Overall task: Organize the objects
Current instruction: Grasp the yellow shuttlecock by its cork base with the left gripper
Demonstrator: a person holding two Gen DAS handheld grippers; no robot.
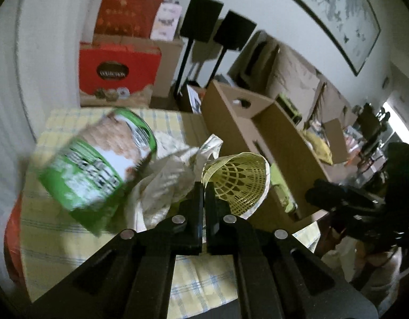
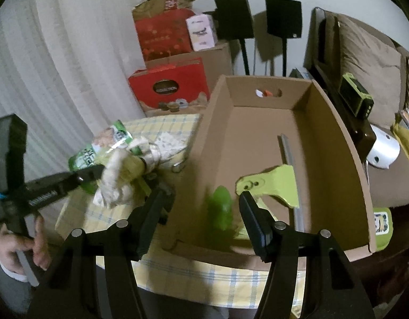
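Left gripper (image 1: 204, 186): fingers pinched nearly together on the rim of the yellow mesh basket (image 1: 240, 183), looks like it's gripping it. In the right wrist view this gripper (image 2: 104, 170) comes in from the left, with the person's hand (image 2: 21, 244) on its handle.
Yellow mesh basket: tipped on its side, open mouth facing the camera, with a white cloth bag (image 1: 167, 178) bunched around it, on the checked tablecloth (image 1: 58, 223).
Green can (image 1: 98, 162): just left of the bag, tilted and pretty blurry; green and white label, can't read it. Can't tell whether it's resting on the cloth or up in the air.
Right gripper (image 2: 201, 199): fingers spread wide, nothing between them, sitting over the near edge of the cardboard box (image 2: 334, 143).
Cardboard box: open top, right of the cloth bundle, on the same tablecloth.
Inside the box: a lime green flat piece (image 2: 273, 183) against a grey strip (image 2: 290, 159) on the floor, plus a blurry green thing (image 2: 221, 207) near the front; can't make out what it is.
Far side: red gift boxes (image 2: 169, 85) stacked by the curtain, two black speakers on stands (image 2: 257, 16), brown sofa (image 2: 371, 61) on the right.
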